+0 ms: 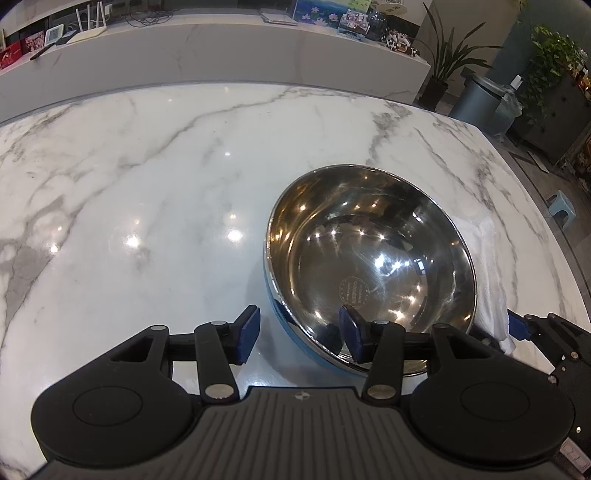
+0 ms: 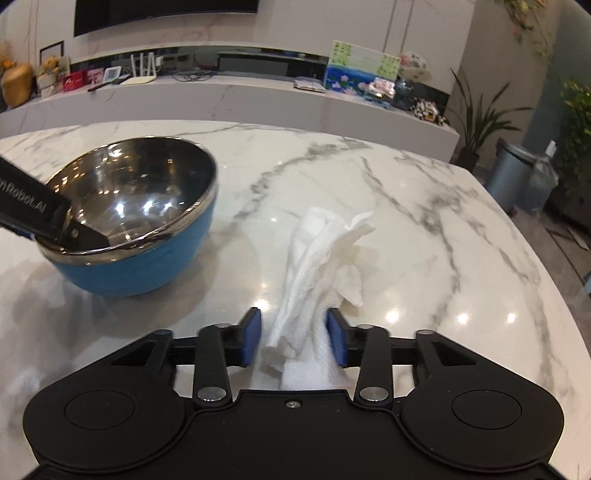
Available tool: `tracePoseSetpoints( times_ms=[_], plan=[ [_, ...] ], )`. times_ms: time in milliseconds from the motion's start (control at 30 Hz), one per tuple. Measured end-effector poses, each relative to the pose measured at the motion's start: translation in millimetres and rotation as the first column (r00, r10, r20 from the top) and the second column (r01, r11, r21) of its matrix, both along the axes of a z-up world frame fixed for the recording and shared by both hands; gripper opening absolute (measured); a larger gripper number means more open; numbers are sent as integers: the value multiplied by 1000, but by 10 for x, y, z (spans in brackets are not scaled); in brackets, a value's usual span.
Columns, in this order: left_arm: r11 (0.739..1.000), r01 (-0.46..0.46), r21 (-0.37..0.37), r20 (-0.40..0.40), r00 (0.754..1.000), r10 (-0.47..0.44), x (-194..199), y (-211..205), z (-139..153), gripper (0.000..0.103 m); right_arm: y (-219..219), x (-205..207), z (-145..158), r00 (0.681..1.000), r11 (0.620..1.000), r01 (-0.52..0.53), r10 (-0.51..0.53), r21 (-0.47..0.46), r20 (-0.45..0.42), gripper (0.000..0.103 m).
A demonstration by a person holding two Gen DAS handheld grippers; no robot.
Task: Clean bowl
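Our left gripper straddles the near rim of the bowl on the marble table, jaws apart; our right gripper brackets the paper towel, left pad clear

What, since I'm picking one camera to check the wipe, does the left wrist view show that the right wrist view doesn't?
Left wrist only: the round stamp inside the bowl, and the left tongs astride its near rim. Right wrist only: the paper towel running between the right tongs, and a wall screen. Both: bowl, towel and marble table.
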State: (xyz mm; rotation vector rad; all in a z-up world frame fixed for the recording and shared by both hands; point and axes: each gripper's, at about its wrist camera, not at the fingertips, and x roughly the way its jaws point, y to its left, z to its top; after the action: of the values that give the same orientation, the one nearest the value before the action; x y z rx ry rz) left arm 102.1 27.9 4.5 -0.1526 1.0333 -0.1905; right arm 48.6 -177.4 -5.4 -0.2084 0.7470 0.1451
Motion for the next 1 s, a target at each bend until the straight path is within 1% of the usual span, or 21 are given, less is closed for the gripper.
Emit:
tracePoseSetpoints(
  times_ms=[33, 67, 133, 200, 300, 367, 500, 633, 700, 767, 900, 1000],
  plan=[
    [1000, 6, -3, 2, 1000, -6, -2, -3, -1, 43, -23, 9, 9, 1000, 1000, 5, -5, 15, -5, 22],
    [1000, 11, -5, 5, 1000, -11, -6, -9, 2, 39, -48, 19, 18, 1000, 999, 9, -9, 32, -10, 22],
    [1000, 17, -4, 12, 1000, -17, -13, -19, 9, 38, -50, -4, 26, 1000, 999, 6, -6, 38, -5, 18],
    [1000, 22, 2, 19, 1000, -22, -13, -24, 9, 35, -41, -20, 38, 1000, 999, -7, 7, 44, 9, 16],
    [999, 36, 3, 39, 999, -36, -5, -33, 10, 32, 43, -98, 92, 996, 997, -67, 65, 32, 68, 15],
    [999, 48, 2, 51, 998, -48, -7, -49, 16, 32, 108, -160, 129, 988, 994, -110, 108, 16, 111, 15],
    [998, 55, 7, 67, 996, -55, -12, -71, 29, 32, 188, -235, 162, 975, 987, -160, 162, -23, 151, 15],
    [999, 32, 1, 49, 998, -32, 1, -43, 30, 32, 237, -244, 143, 974, 982, -186, 189, -37, 124, 15],
    [1000, 8, -9, 25, 1000, -8, 5, -17, 26, 40, 250, -239, 129, 975, 980, -194, 198, -41, 105, 15],
    [1000, -8, -18, 4, 1000, 8, -2, -3, 24, 44, 276, -234, 102, 975, 977, -207, 210, -44, 78, 15],
    [1000, -19, -18, -21, 1000, 19, -17, -8, 26, 45, 335, -263, 70, 971, 971, -231, 234, -53, 45, 15],
    [1000, -23, -16, -23, 999, 22, -25, -15, 23, 44, 359, -285, 63, 969, 969, -240, 242, -59, 40, 15]
  ],
)
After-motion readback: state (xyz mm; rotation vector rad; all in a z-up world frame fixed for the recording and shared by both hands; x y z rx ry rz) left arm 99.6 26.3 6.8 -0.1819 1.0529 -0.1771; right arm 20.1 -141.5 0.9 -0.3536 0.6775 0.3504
